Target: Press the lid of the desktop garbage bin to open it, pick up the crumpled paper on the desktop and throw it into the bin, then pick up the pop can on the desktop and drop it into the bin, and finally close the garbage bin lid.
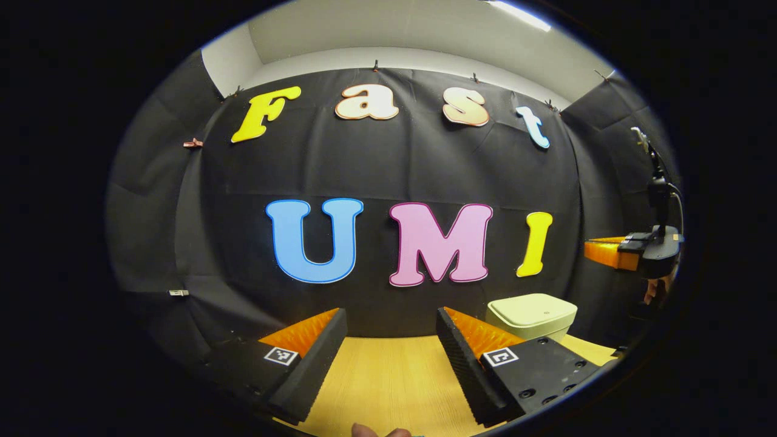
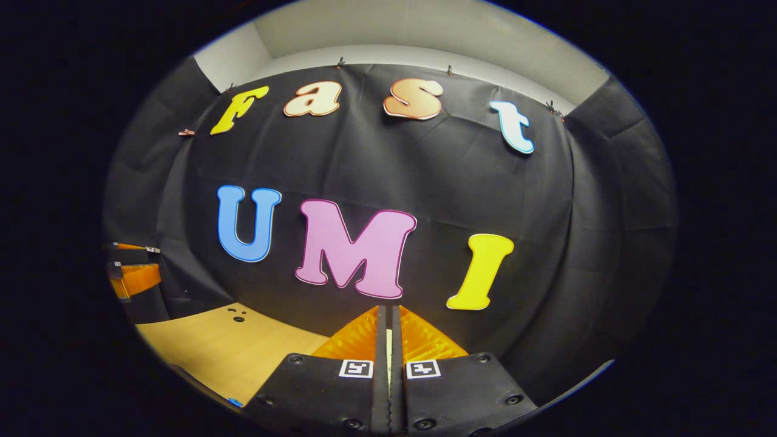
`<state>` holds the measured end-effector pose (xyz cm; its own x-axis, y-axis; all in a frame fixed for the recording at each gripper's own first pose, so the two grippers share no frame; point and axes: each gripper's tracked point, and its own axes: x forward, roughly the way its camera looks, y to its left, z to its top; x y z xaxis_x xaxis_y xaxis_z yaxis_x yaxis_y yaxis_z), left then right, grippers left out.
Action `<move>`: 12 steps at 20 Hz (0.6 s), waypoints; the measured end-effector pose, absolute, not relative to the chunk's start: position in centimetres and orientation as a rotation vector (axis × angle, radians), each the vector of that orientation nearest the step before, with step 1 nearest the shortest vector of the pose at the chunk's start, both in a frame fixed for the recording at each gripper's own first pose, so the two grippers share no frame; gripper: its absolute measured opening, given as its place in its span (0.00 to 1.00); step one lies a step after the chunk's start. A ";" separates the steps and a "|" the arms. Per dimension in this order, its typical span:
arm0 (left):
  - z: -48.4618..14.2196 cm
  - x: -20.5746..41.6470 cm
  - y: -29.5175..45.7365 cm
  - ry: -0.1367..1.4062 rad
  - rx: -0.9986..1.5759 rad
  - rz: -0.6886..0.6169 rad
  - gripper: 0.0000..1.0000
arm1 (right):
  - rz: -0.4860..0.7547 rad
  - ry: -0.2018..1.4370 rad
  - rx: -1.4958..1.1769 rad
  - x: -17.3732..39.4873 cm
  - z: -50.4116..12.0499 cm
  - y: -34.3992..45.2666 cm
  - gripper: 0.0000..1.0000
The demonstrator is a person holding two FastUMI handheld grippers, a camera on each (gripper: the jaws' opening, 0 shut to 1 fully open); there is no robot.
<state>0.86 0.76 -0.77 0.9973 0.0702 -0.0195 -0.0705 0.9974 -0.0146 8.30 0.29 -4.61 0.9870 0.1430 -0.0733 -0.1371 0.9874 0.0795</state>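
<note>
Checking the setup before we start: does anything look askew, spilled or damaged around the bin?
Nothing stands out. The garbage bin sits upright on the wooden table with its lid flat and closed, and no spill or damage shows. The left gripper is open and empty; the right gripper is shut on nothing.

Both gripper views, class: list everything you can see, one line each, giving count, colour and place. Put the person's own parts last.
Bin: one, pale cream, lid down, back of the table, right of centre in the left gripper view.
Table: one, light wood, under both grippers.
Holes: a few, dark, in the tabletop's far part, right gripper view.
Stand: one, black, right edge of the left gripper view.
Left gripper: one, open, nothing between its fingers.
Right gripper: one, shut, holding nothing.
Fingertip: one, bottom edge of the left gripper view.
</note>
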 end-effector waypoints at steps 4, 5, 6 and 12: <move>-1.0 0.9 0.8 0.025 -0.004 0.109 0.95 | 0.169 0.159 0.105 11.2 -9.6 0.2 0.05; -1.0 1.0 0.7 0.028 -0.002 0.118 0.95 | 0.170 0.181 0.122 11.7 -10.8 0.2 0.05; -0.9 1.1 0.7 0.029 0.000 0.126 0.95 | 0.170 0.201 0.137 12.0 -11.9 0.1 0.05; -1.4 1.5 -0.1 0.052 0.009 0.159 0.94 | 0.203 0.277 0.124 13.5 -17.0 0.4 0.05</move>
<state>1.46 -0.14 -1.38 0.9860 0.1586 -0.0514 -0.1581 0.9873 0.0131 13.53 0.42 -17.04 0.9415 0.2160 -0.2586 -0.1819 0.9719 0.1495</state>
